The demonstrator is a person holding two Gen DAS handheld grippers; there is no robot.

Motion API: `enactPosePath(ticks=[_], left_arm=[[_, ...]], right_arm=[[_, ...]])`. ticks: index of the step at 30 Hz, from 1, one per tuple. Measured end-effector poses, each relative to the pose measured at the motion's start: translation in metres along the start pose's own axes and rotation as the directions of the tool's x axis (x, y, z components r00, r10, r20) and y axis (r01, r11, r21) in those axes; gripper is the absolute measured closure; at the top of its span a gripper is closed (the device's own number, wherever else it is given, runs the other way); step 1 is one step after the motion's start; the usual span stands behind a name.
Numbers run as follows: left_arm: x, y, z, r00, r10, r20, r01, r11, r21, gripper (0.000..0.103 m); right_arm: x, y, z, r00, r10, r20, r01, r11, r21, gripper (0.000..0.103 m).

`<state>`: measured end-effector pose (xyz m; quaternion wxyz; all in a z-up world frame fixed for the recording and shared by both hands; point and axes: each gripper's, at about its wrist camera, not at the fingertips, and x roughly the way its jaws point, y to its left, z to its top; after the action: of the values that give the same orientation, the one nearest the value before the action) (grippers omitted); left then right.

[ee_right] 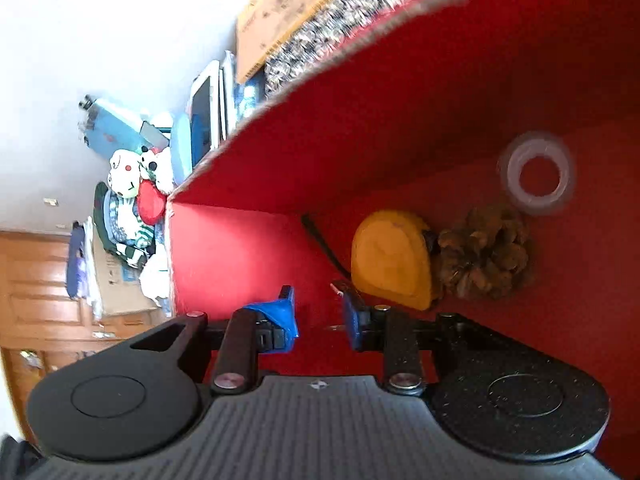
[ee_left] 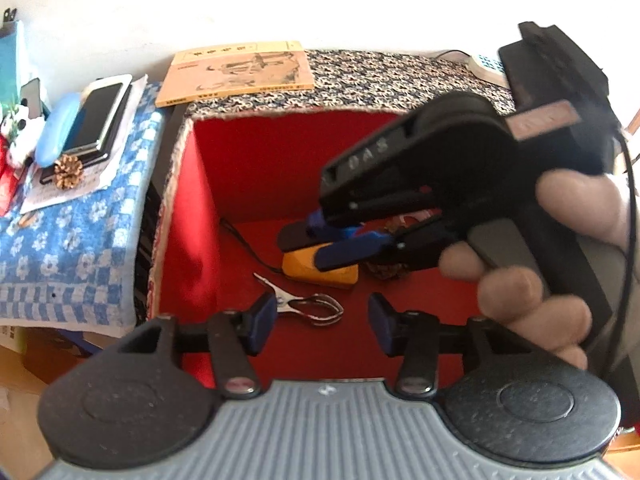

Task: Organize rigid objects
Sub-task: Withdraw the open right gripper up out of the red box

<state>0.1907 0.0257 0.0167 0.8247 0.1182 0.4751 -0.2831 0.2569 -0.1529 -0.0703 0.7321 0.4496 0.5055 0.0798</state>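
The red-lined box point(ee_left: 208, 184) holds the task's things on its floor. A yellow tape measure point(ee_right: 394, 258) lies near the back wall with a black cord trailing from it, and a pine cone point(ee_right: 486, 256) sits touching its side. A clear tape roll point(ee_right: 536, 172) appears blurred beyond the cone; whether it rests on the floor or is in the air cannot be told. A metal clip point(ee_left: 308, 306) lies on the floor nearer the front, apart from the tape measure.

The right gripper point(ee_right: 320, 318), held in a hand point(ee_left: 540, 276), reaches down into the box above the tape measure. Its 2 blue fingers stand a little apart with nothing between them. The left gripper point(ee_left: 322, 322) hovers over the box's front edge, jaws wide and empty, the clip just beyond its left finger.

The box's outside is covered in a dark patterned fabric, and a tan book point(ee_left: 240, 72) lies on the box's lid behind the opening. Left of the box, on a blue checked cloth point(ee_left: 72, 240), are a phone point(ee_left: 98, 118), a blue case point(ee_left: 56, 134), a second pine cone point(ee_left: 68, 172) and soft toys point(ee_right: 136, 172).
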Motion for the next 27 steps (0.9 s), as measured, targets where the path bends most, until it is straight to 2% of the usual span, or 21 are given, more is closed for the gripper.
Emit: enactPosePath(ticks=[4,10,18,27], left_arm=[[-0.004,-0.004,0.001,0.999,0.033,0.011,-0.033,0.999,-0.013,0.051],[-0.011,-0.018,0.0,0.992,0.119,0.028,-0.119,0.993,-0.001,0.047],[-0.022,-0.038,-0.008,0.979,0.203,0.028,-0.202,0.979,-0.013,0.043],[-0.047,-0.063,-0.021,0.955,0.289,0.062,-0.287,0.957,-0.037,0.04]], right_arm=[[-0.014,0.001,-0.004,0.998,-0.033,0.059,0.036,0.998,-0.053,0.092],[-0.032,-0.001,-0.013,0.99,-0.06,0.127,0.073,0.992,-0.103,0.092],[-0.05,0.014,-0.029,0.962,-0.107,0.252,0.153,0.973,-0.173,0.092],[-0.081,0.006,-0.048,0.95,-0.089,0.301,0.155,0.967,-0.204,0.091]])
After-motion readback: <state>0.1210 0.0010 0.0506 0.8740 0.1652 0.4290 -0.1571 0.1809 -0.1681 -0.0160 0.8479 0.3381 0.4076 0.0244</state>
